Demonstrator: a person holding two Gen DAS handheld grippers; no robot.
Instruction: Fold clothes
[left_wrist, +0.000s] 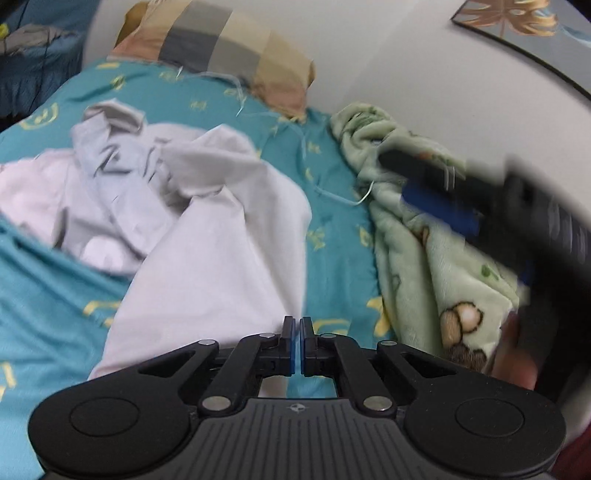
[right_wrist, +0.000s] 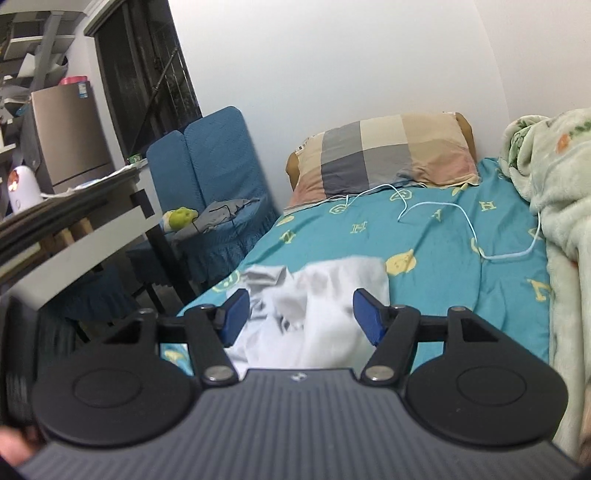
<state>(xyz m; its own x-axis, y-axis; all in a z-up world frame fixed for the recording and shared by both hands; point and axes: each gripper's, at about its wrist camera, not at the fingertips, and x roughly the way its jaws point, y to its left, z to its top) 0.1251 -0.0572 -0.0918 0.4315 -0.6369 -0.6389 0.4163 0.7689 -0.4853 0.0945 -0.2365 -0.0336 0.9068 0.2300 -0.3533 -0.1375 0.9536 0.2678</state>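
Inventory from my remote station, nearest first.

Tongs, two. My left gripper (left_wrist: 297, 345) fills the bottom centre of the left wrist view, jaws pressed together with only a hairline gap; I cannot make out any cloth between them, though the shirt's near hem lies just above and to the left of the tips. My right gripper (right_wrist: 301, 317) sits at the bottom centre of the right wrist view, jaws spread wide, holding nothing, hanging above the shirt.

Garment, one: a white shirt (left_wrist: 192, 221), crumpled on the teal bedsheet (left_wrist: 332, 206), mid-frame left; in the right view it appears between the spread blue pads (right_wrist: 236, 310).

Blanket, one: pale green fleece blanket (left_wrist: 417, 251), bunched along the right side.

Cable, one: a light cord (right_wrist: 461, 218) looping across the sheet.

Pillow, one: checked pillow (right_wrist: 384, 151), far end against the wall.

Left view only: the right gripper as a dark blur at centre right, and a framed picture (left_wrist: 517, 22) upper right.

Right view only: a blue chair (right_wrist: 214, 162), a desk (right_wrist: 92, 206) and a refrigerator (right_wrist: 70, 136), upper left.
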